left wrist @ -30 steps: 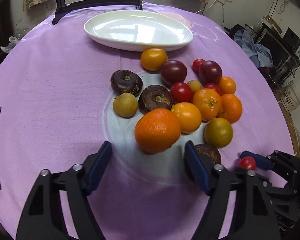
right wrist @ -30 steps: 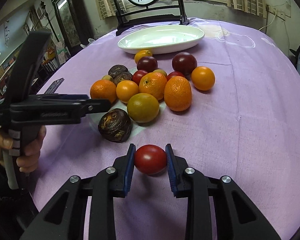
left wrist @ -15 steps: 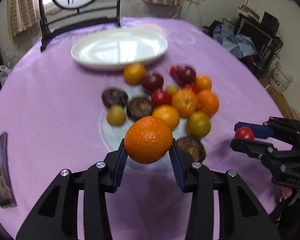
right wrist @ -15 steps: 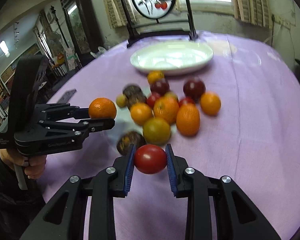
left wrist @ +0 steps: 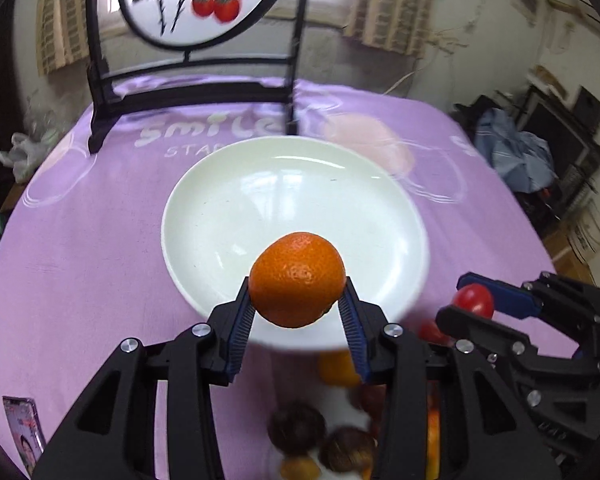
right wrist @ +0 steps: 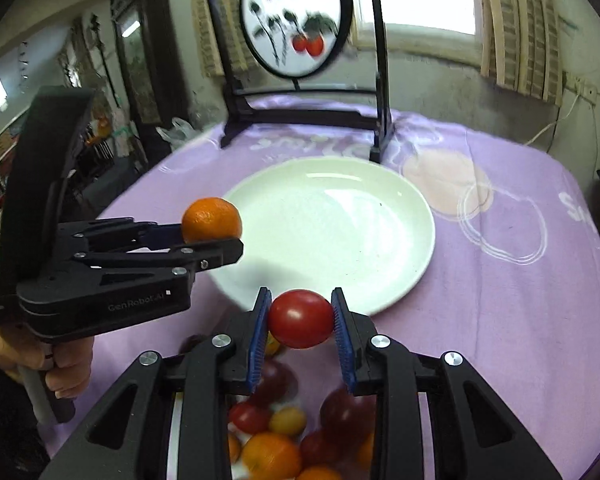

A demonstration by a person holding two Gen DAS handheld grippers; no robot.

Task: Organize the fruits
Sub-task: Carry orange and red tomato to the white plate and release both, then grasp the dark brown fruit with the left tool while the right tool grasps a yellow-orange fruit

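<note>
My left claw (left wrist: 298, 312) is clamped on the orange (left wrist: 297, 279), both pads pressed into its sides; a second ago that claw stood open around the fruit on the tabletop (left wrist: 80, 264), so the pick is confirmed and the orange is now carried clear, hanging over the near rim of the white plate (left wrist: 228, 200). The plate, seen from both cameras, has nothing on it, so I judge no fruit has been sorted yet. To the right, my right claw (right wrist: 300, 320) is closed firmly on the red tomato (right wrist: 301, 318), as it was a second ago, only raised from the cloth and brought forward to the plate's near edge. The remaining pile of fruit (right wrist: 288, 436) lies below and behind both claws, blurred by motion. Assessment: both items are secured and in position; the next action should be lowering and releasing, one at a time, kept apart so the round fruit does not roll off.
</note>
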